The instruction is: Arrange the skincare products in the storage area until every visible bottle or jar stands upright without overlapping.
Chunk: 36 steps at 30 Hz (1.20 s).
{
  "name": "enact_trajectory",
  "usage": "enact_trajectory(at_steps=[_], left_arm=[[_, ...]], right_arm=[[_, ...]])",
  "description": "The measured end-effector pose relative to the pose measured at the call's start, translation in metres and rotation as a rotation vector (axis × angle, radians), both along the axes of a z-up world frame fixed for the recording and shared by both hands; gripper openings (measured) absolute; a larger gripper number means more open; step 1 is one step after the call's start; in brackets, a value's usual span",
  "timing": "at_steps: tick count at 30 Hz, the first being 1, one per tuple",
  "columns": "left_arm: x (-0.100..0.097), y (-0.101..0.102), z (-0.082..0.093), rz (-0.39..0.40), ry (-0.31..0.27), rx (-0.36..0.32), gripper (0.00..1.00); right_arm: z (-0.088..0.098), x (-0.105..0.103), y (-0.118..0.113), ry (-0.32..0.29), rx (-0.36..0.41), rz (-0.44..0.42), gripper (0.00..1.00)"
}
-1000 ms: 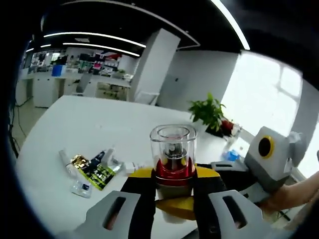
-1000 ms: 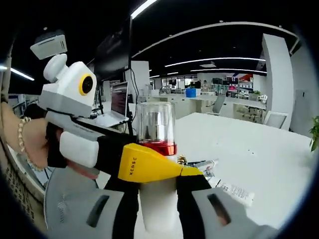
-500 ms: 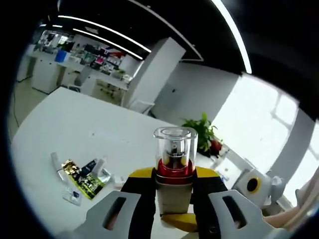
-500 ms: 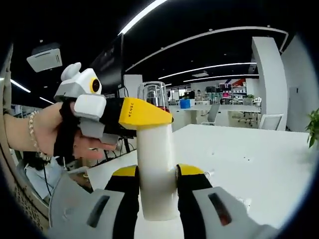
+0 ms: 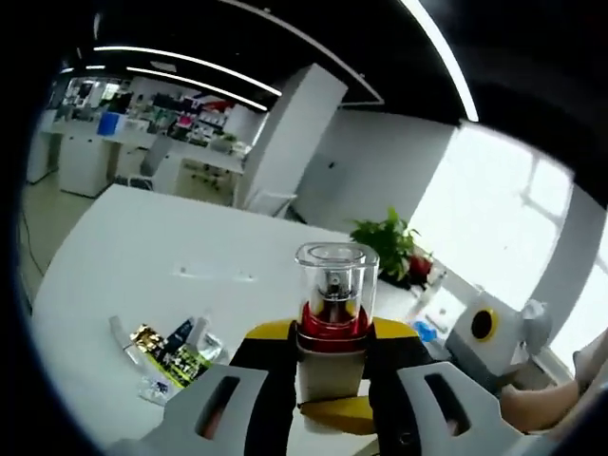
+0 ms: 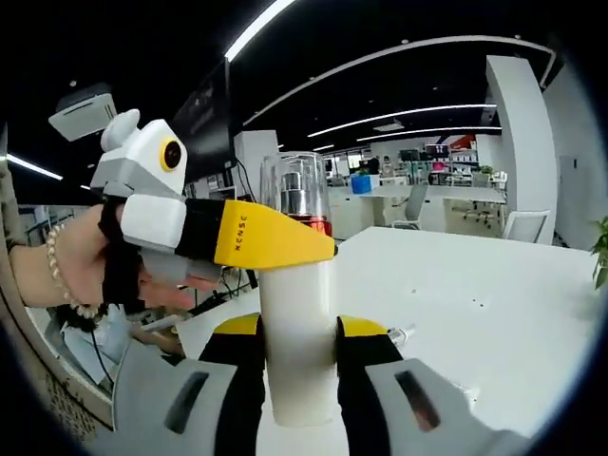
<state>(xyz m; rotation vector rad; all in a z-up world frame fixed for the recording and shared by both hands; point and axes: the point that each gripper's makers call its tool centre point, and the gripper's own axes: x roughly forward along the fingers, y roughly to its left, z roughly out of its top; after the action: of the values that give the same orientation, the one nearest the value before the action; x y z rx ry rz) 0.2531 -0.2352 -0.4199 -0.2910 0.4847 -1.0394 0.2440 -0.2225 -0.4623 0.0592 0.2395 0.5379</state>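
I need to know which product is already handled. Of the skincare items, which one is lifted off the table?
The white bottle with clear cap and red collar, clamped between both grippers. The small tubes and sachets lie flat on the white table.

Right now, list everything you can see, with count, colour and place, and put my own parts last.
White cylindrical pump bottle with red collar and clear cap: one, upright, held above the table by both tools.
Small flat skincare packets and tubes: a few, gold, dark and white, lying in a loose cluster on the table.
Round white table: one, below the bottle.
Green potted plant: one, at the table's far edge.
Left tool: yellow and black, shut on the bottle near its collar.
Right tool: yellow and black, shut on the bottle's lower body.
Hand: one, holding the left tool.
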Motion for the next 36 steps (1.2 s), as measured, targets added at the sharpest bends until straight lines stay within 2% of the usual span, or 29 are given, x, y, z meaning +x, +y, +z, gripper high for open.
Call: enact_trajectory(at_steps=[3, 8, 10, 12, 15, 19, 22, 26, 28, 30, 34, 36], left_arm=[[-0.007, 0.0, 0.001, -0.039, 0.008, -0.03, 0.25], [-0.019, -0.004, 0.006, -0.169, 0.05, -0.104, 0.28], [-0.021, -0.003, 0.012, -0.209, 0.106, -0.158, 0.28], [-0.023, -0.001, 0.018, -0.253, 0.111, -0.182, 0.28], [-0.026, 0.001, 0.023, -0.307, 0.086, -0.182, 0.28], [-0.034, 0.002, 0.024, -0.353, 0.085, -0.191, 0.3], [-0.041, 0.001, 0.019, -0.381, 0.075, -0.182, 0.33], [-0.05, 0.001, 0.01, -0.418, 0.079, -0.178, 0.33], [-0.053, 0.001, 0.014, -0.433, 0.084, -0.208, 0.31], [-0.055, 0.0, 0.016, -0.441, 0.09, -0.204, 0.3], [-0.057, -0.001, 0.012, -0.458, 0.073, -0.157, 0.29], [-0.056, -0.001, 0.007, -0.465, 0.061, -0.132, 0.29]], right_arm=[[-0.001, -0.006, -0.001, 0.01, 0.063, 0.058, 0.27], [0.004, -0.024, 0.003, 0.073, 0.319, 0.187, 0.26], [0.008, -0.029, 0.004, 0.084, 0.396, 0.217, 0.26], [0.014, -0.036, 0.007, 0.092, 0.466, 0.268, 0.26], [0.019, -0.044, 0.012, 0.094, 0.519, 0.32, 0.26], [0.025, -0.052, 0.018, 0.095, 0.575, 0.378, 0.26], [0.026, -0.055, 0.022, 0.088, 0.613, 0.395, 0.26], [0.031, -0.058, 0.022, 0.09, 0.73, 0.408, 0.26], [0.032, -0.061, 0.023, 0.084, 0.741, 0.427, 0.26], [0.034, -0.063, 0.025, 0.081, 0.728, 0.443, 0.26], [0.027, -0.063, 0.028, 0.087, 0.621, 0.467, 0.26], [0.023, -0.061, 0.025, 0.069, 0.53, 0.47, 0.27]])
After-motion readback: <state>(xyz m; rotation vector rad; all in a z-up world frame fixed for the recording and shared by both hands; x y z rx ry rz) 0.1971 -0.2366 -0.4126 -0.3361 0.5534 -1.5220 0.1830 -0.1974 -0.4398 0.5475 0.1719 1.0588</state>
